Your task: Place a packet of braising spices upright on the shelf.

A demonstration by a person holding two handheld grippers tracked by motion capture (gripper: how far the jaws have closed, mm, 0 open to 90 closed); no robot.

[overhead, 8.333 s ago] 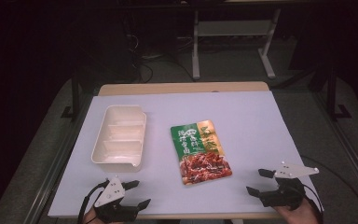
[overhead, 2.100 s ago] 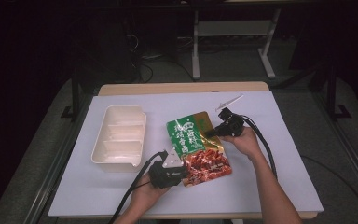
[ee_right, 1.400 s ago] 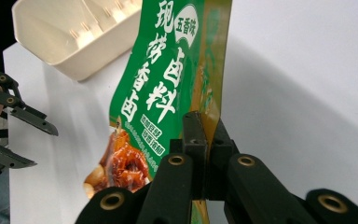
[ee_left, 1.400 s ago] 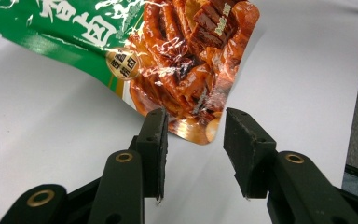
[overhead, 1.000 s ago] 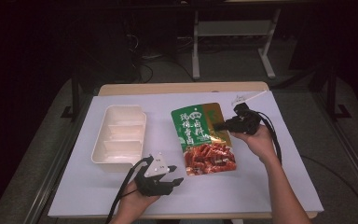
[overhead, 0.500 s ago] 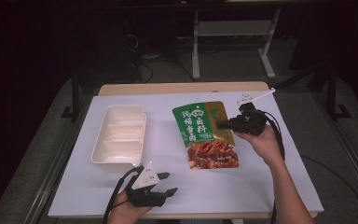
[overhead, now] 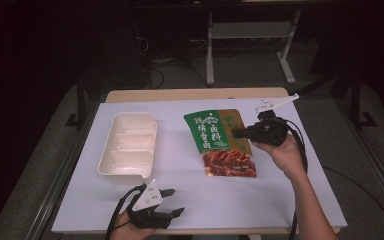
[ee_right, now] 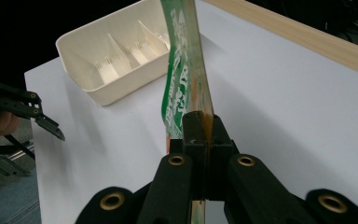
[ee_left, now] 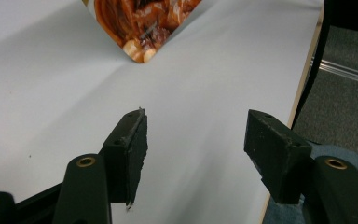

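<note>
The right gripper (overhead: 237, 133) is clamped on the right edge of the food pouch (overhead: 221, 142), which hangs lifted above the middle of the tabletop (overhead: 300, 185). The pouch looks thin, floppy and slick, probably light; it bows in the right gripper view, so a firm pinch on the flat edge seam seems best. The left gripper (overhead: 172, 202), its jaws just opening with nothing between them, sits near the front edge. The white 3-compartment tray (overhead: 128, 145) lies to the left, well apart, with nothing in between.
</note>
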